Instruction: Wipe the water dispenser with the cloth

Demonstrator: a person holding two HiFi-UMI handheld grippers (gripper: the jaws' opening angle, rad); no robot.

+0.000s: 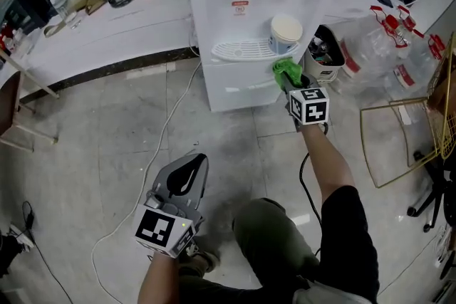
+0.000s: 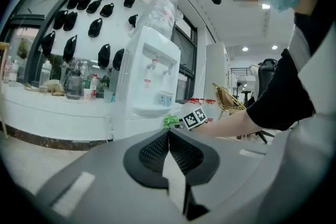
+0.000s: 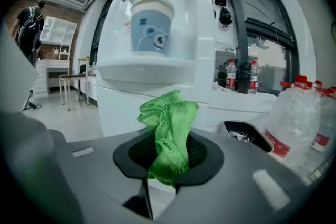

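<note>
A person crouched on a tiled floor holds the right gripper point(image 1: 291, 84) up to the white water dispenser point(image 1: 235, 11), its jaws clamped on a bunched green cloth point(image 1: 287, 69). The right gripper view shows the cloth point(image 3: 169, 128) pinched at its middle, with its free folds standing up past the jaw tips towards the machine.

In the head view the cloth sits at the dispenser's lower right front corner, just under the right end of the drip tray point(image 1: 239, 50). A paper cup point(image 1: 286, 32) stands on that tray at 12 o'clock from the cloth, very near it. From the gripper, the uncleaned white front panel runs away towards 9 and 10 o'clock, and the taps sit at about 11 o'clock, higher on the body. Whether the cloth already touches the panel cannot be told from these views; it is at least just beside it.

The left gripper point(image 1: 187, 174) hangs at 7 o'clock from the right one, well apart from the dispenser, with its jaws closed together on nothing. The right hand is plainly the nearer and the working one.

A wipe from here likely calls for a sweep leftwards across the front, staying below the tray ledge so the cup is not knocked.
</note>
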